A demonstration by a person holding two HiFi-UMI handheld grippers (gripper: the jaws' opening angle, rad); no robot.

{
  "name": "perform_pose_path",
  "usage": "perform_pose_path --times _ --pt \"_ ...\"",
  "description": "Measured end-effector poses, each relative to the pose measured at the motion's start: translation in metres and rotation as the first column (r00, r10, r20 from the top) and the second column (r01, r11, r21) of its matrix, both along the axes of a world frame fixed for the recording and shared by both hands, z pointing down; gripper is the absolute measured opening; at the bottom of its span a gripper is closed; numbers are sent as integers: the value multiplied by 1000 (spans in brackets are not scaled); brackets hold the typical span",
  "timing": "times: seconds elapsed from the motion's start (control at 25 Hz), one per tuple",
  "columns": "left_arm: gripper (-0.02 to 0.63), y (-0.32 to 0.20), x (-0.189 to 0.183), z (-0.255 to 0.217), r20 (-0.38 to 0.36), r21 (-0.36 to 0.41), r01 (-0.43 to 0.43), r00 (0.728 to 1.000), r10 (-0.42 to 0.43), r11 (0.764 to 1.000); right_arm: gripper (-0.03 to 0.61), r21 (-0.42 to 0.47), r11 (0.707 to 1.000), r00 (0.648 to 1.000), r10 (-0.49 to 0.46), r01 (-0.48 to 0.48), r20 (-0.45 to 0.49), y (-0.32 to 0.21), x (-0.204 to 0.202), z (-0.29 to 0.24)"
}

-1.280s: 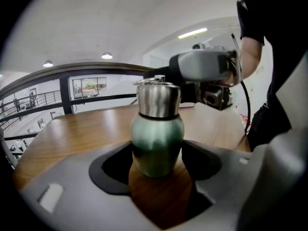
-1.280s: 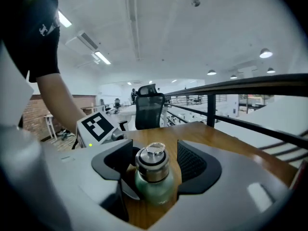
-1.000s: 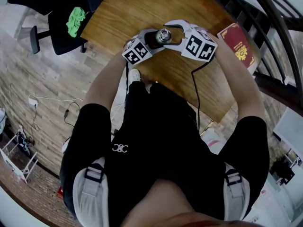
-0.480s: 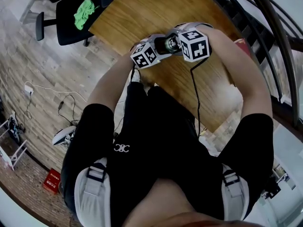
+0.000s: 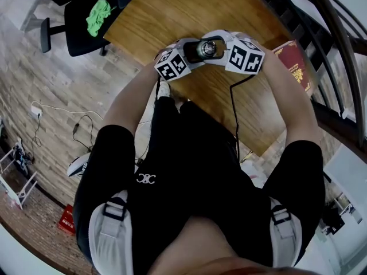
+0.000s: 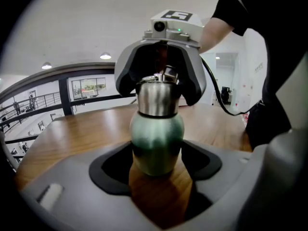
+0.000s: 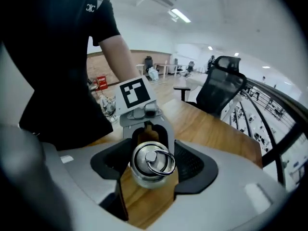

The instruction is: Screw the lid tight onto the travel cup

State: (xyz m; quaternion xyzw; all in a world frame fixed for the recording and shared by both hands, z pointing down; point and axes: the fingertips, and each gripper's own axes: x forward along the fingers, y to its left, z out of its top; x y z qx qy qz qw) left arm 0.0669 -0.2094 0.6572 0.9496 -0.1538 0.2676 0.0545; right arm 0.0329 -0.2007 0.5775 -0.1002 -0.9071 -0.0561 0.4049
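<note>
**Item:** travel cup point(image 6: 156, 141), green rounded body, steel lid point(image 7: 150, 160) with a loose ring on top.

**Location:** above the near part of the wooden table point(image 5: 172, 10), between both tools. Cannot tell whether the base rests on the wood.

**Left gripper** point(image 6: 158, 166): jaws set wide, pads pressed to either side of the green body.

**Right gripper** point(image 7: 151, 164): approaching from the lid end, clenched on the steel lid, with the ring facing its camera.

**Surroundings:** red book point(image 5: 295, 65) at the table's right edge. Office chair point(image 5: 86, 30) with a green cloth point(image 5: 98, 16) off the far left, well apart.

**Step, as judged:** lid seated, tightening in hand.

**Hazards:**
- Body likely to spin in the left pads, being smooth and curved, so torque is lost and the lid is left loose.
- Right pads likely to skid on polished steel.
- Cross-threading possible if the lid sits tilted to the neck.
- Drop possible if either grip relaxes mid-twist.
</note>
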Motion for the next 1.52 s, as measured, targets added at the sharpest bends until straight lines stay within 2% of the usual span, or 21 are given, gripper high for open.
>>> perform_pose_path --times 0.12,0.2,0.28,0.4,0.56,0.76,0.96,1.2,1.28,1.4,1.52 --pt "371 1 -2 1 -1 -3 6 1000 -6 1000 284 -32 983 972 182 -179 150 -8 -4 -8" --pt "371 0 -4 0 -2 0 8 1000 -8 1000 284 -48 957 927 290 -287 238 -12 -6 -13" --pt "371 0 -6 1 0 -4 8 1000 -8 1000 284 -69 919 867 389 -388 312 -17 -6 -17" --pt "371 2 -6 3 -4 -14 7 1000 -7 1000 282 -97 850 763 510 -518 397 -22 -2 -21" --pt "371 0 -7 2 -8 -9 17 1000 -17 1000 282 -122 755 627 614 -645 480 -27 1 -25" --pt "371 -1 -7 2 -14 -3 21 1000 -21 1000 282 -179 601 426 716 -779 552 -31 8 -26" --pt "371 1 -5 3 -35 -10 25 999 -25 1000 282 -167 482 296 737 -860 607 -34 9 -27" --pt "374 -1 -6 4 5 10 7 1000 -7 1000 284 -162 357 188 766 -920 615 -34 15 -26" --pt "374 -1 -7 4 10 17 5 1000 -5 1000 284 -173 329 151 759 -928 633 -35 15 -26" --pt "375 -1 -5 4 2 -1 19 1000 -19 1000 284 -180 330 152 767 -926 624 -36 17 -25" --pt "374 3 -7 3 -7 -34 59 998 -59 998 285 -167 344 189 791 -924 583 -33 16 -25"
